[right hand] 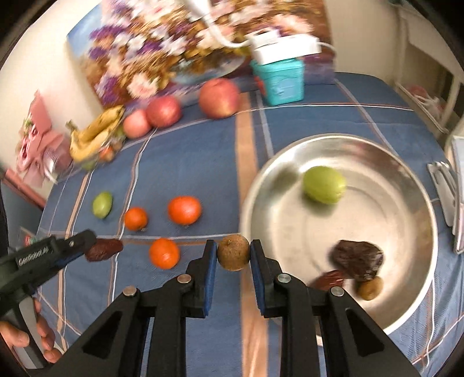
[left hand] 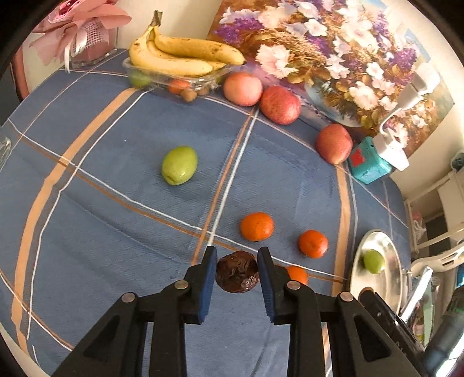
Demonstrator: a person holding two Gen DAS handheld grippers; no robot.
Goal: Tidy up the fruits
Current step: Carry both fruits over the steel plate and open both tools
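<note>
My left gripper (left hand: 237,261) is shut on a dark wrinkled fruit (left hand: 237,272), low over the blue checked cloth; in the right wrist view the left gripper (right hand: 93,246) shows at the left with that fruit (right hand: 104,249) at its tips. My right gripper (right hand: 233,246) is shut on a small brown round fruit (right hand: 233,253), just left of the metal bowl (right hand: 290,150). Inside the bowl lie a green fruit (right hand: 324,184), a dark wrinkled fruit (right hand: 358,261) and two small brown ones. Three oranges (left hand: 257,226) and a green fruit (left hand: 179,169) lie on the cloth.
Three apples (left hand: 279,105) line the back against a flower painting (left hand: 333,49). Bananas (left hand: 179,55) rest on a plastic tray at the back left, next to a pink bouquet (left hand: 84,26). A teal box (left hand: 368,162) with a white charger stands at the right. A hand (right hand: 29,339) holds the left gripper's handle.
</note>
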